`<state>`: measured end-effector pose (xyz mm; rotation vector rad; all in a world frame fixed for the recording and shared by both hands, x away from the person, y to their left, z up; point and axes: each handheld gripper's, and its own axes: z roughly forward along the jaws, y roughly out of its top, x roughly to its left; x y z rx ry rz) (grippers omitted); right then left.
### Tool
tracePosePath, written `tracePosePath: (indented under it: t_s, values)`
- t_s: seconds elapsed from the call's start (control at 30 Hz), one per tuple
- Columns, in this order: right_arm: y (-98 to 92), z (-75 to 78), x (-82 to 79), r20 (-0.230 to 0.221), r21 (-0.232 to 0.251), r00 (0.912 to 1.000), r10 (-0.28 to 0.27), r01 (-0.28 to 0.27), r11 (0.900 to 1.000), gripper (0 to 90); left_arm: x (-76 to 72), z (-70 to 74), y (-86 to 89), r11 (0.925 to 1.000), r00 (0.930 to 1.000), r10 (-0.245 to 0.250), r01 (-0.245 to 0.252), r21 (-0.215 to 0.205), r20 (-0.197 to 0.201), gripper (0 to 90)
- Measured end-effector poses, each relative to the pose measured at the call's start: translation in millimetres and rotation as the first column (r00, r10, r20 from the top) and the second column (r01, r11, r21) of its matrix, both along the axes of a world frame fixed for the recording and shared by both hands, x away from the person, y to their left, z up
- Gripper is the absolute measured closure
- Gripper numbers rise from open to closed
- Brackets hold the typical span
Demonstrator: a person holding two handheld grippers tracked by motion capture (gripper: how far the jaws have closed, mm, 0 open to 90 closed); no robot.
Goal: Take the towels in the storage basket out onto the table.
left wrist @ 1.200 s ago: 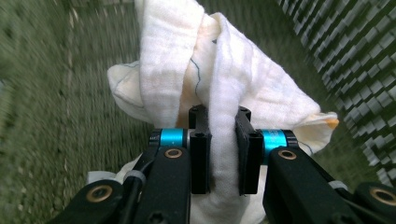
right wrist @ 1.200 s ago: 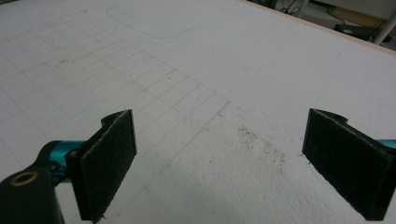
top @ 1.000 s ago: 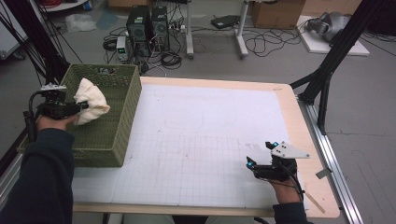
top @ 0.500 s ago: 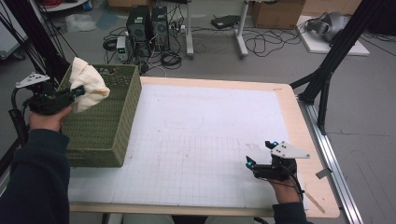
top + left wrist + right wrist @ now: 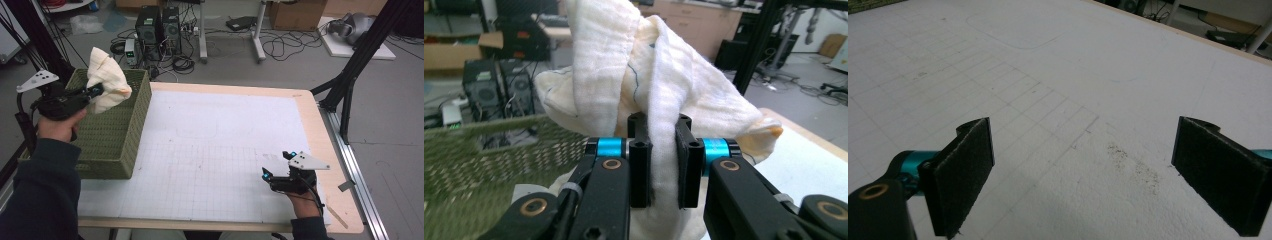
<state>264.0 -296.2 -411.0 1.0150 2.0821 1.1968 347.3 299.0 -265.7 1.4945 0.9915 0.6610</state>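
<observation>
While my left hand-held gripper (image 5: 95, 91) clenches the cream cloth (image 5: 106, 80) above the green basket (image 5: 112, 137) at the frame's upper left, the cloth bunches upward; my right hand-held gripper (image 5: 276, 166), jaws released, waits lower right on the bench (image 5: 225, 125).

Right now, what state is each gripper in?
Left gripper: shut on the white cloth, held above the green basket.
Right gripper: open, holding nothing, over the table.
</observation>
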Motion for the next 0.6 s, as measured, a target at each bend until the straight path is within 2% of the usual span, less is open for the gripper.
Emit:
tracePosePath:
  t_s: [0.17, 0.3, 0.4, 0.5, 0.6]
  values:
    - [0.8, 0.1, -0.1, 0.0, -0.003, 1.0, 0.002, -0.002, 1.0, 9.1, -4.4, 8.7, -19.0, 0.9979, 0.9975, -0.064, 0.065, -0.002, 0.03, 80.0]
    - [1.5, -0.1, 0.1, -0.001, -0.003, 1.0, 0.004, -0.004, 1.0, 9.1, -6.6, 7.3, -43.7, 0.9907, 0.9902, -0.136, 0.136, 0.011, 0.031, 80.0]
    - [1.6, 0.1, 0.0, -0.002, 0.001, 1.0, 0.002, -0.002, 1.0, 9.1, -8.4, 2.3, -66.9, 0.9801, 0.9798, -0.198, 0.198, 0.018, 0.028, 80.0]
    - [1.5, -0.1, 0.2, -0.002, 0.0, 1.0, 0.002, -0.002, 1.0, 9.1, -12.1, -8.4, -92.3, 0.9655, 0.9656, -0.259, 0.258, 0.035, 0.021, 80.0]
    - [1.6, -0.4, 0.7, 0.0, -0.003, 1.0, 0.005, -0.005, 1.0, 9.1, -14.5, -22.4, -115.8, 0.9499, 0.9501, -0.312, 0.312, 0.024, 0.004, 80.0]
